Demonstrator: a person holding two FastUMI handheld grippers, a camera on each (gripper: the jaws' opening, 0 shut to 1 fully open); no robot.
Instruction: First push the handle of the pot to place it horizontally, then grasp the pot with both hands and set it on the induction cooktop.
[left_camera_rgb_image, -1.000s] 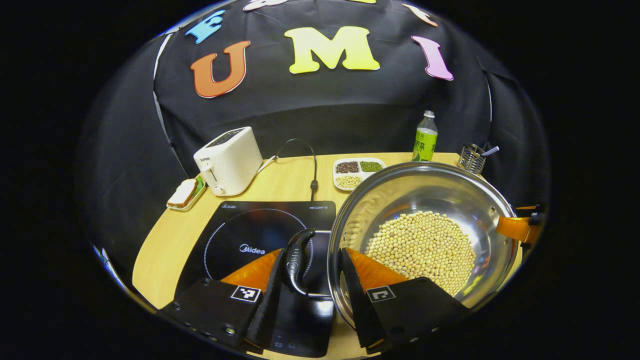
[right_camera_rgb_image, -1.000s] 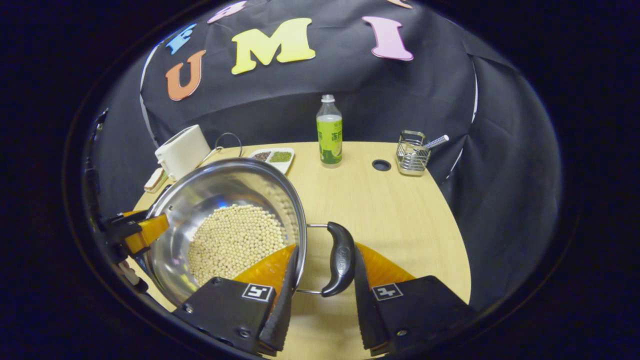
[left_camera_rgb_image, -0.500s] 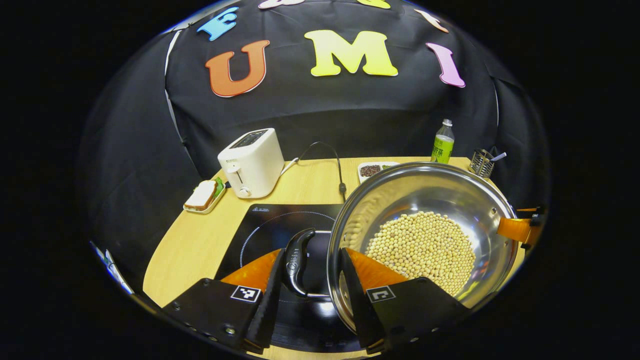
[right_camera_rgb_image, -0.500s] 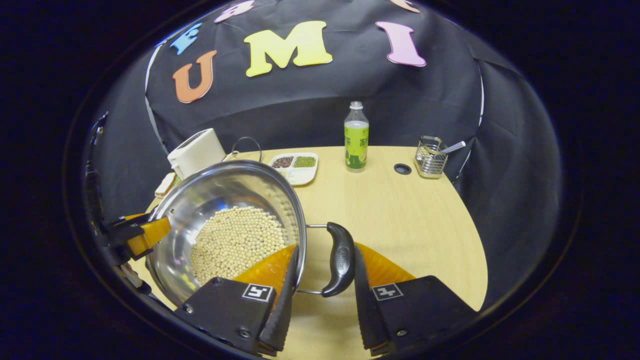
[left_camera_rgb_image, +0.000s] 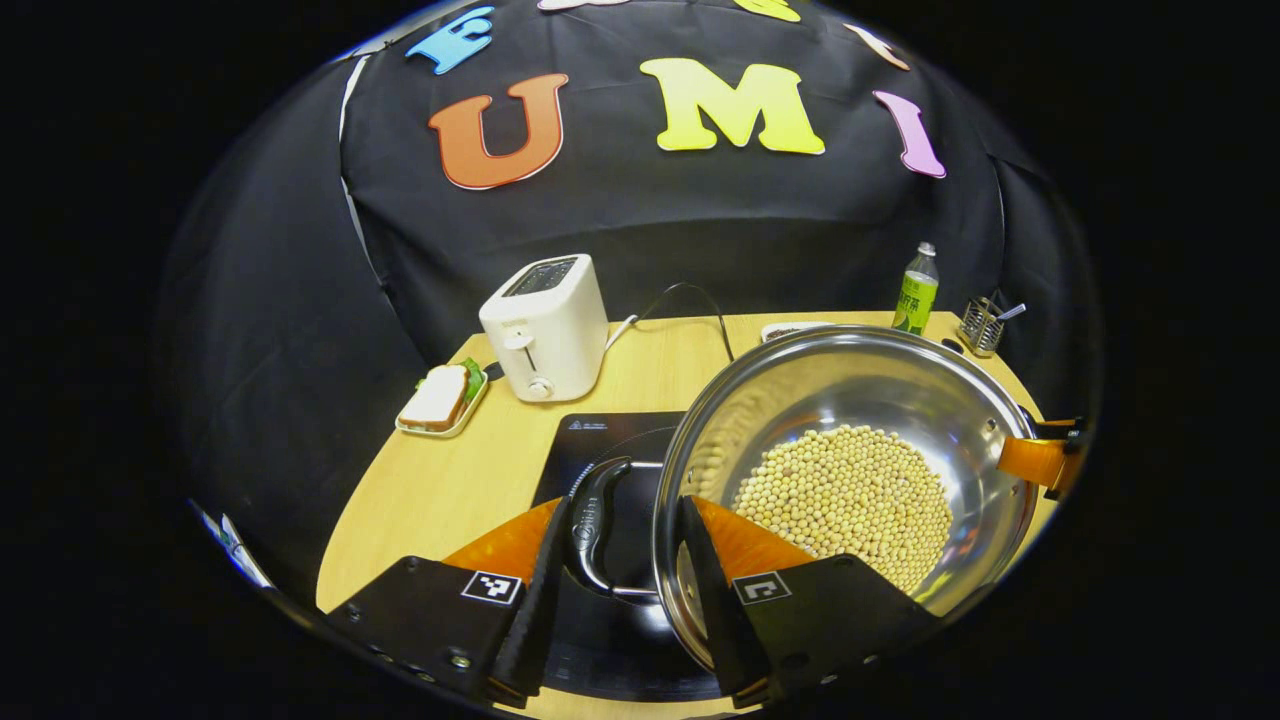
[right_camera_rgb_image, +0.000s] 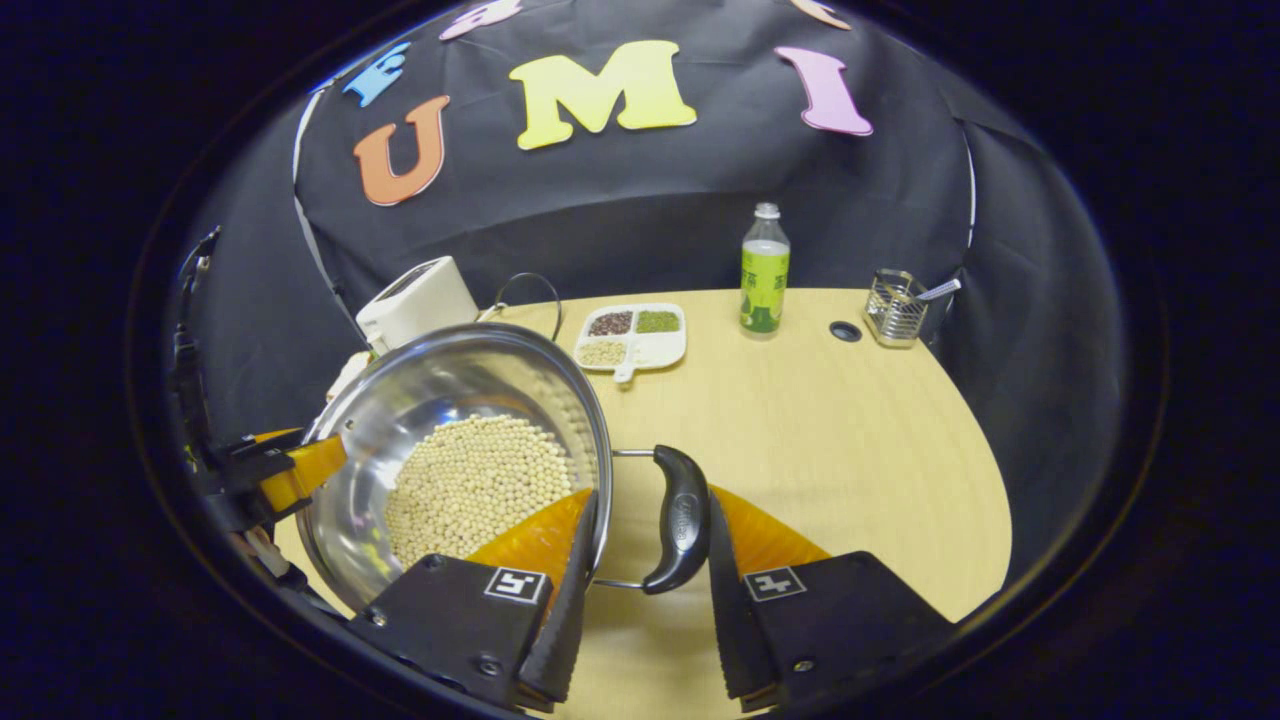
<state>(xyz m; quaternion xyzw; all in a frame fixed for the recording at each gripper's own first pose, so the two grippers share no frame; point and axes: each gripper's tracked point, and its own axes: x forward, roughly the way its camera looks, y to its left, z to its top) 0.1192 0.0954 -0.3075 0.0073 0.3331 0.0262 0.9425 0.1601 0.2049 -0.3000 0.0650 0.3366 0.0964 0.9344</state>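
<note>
A steel pot (left_camera_rgb_image: 850, 385) holding soybeans (left_camera_rgb_image: 845, 490) hangs between both grippers, above the right part of the black induction cooktop (left_camera_rgb_image: 598, 440). My left gripper (left_camera_rgb_image: 620, 585) is shut on the pot's black left handle (left_camera_rgb_image: 592, 520), with one finger outside the handle and the other inside the pot wall. In the right gripper view, my right gripper (right_camera_rgb_image: 645, 590) is shut the same way on the right handle (right_camera_rgb_image: 682, 520) of the pot (right_camera_rgb_image: 430, 390). Each gripper also appears across the pot from the other: right gripper (left_camera_rgb_image: 1040, 460), left gripper (right_camera_rgb_image: 275, 475).
A white toaster (left_camera_rgb_image: 545, 325) and a sandwich plate (left_camera_rgb_image: 440, 398) stand behind and left of the cooktop. A divided dish of beans (right_camera_rgb_image: 632, 338), a green bottle (right_camera_rgb_image: 765, 270) and a wire holder (right_camera_rgb_image: 895, 308) stand at the table's back. Bare wooden table (right_camera_rgb_image: 850, 440) lies right of the pot.
Both grippers have carried the pot leftward together. The cooktop has slid under the pot, and the table right of the pot has widened.
</note>
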